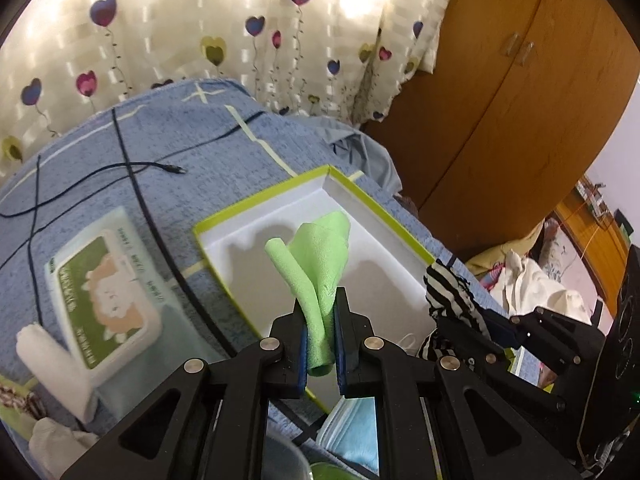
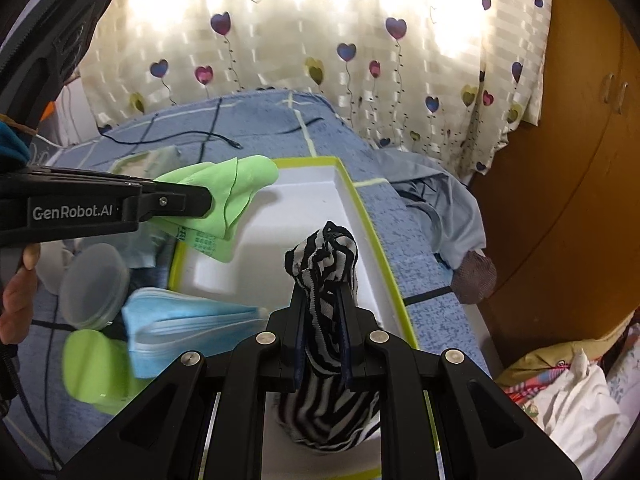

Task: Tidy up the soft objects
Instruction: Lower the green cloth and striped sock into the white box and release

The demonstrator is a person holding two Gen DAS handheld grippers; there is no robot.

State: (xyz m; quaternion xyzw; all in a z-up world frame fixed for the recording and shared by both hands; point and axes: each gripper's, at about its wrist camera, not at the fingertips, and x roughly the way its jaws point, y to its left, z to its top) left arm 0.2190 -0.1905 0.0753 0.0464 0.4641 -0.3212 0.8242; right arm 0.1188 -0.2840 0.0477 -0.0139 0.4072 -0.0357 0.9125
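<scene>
My left gripper (image 1: 321,300) is shut on a light green cloth (image 1: 316,256) and holds it above a white box with a green rim (image 1: 260,196) on the blue bed. The same green cloth (image 2: 224,192) shows in the right wrist view, over the box's left part. My right gripper (image 2: 325,292) is shut on a black-and-white striped sock (image 2: 324,252) and holds it over the box (image 2: 362,208). The sock also shows at the right of the left wrist view (image 1: 452,288), held by the right gripper.
A pack of wipes (image 1: 104,292) and a white rolled cloth (image 1: 52,364) lie left of the box. Blue face masks (image 2: 188,328), a clear lid (image 2: 94,286) and a green object (image 2: 96,364) lie near the box's front left. Black cables (image 1: 132,168) cross the bed. A grey garment (image 2: 440,200) and wooden wardrobe (image 1: 520,100) are right.
</scene>
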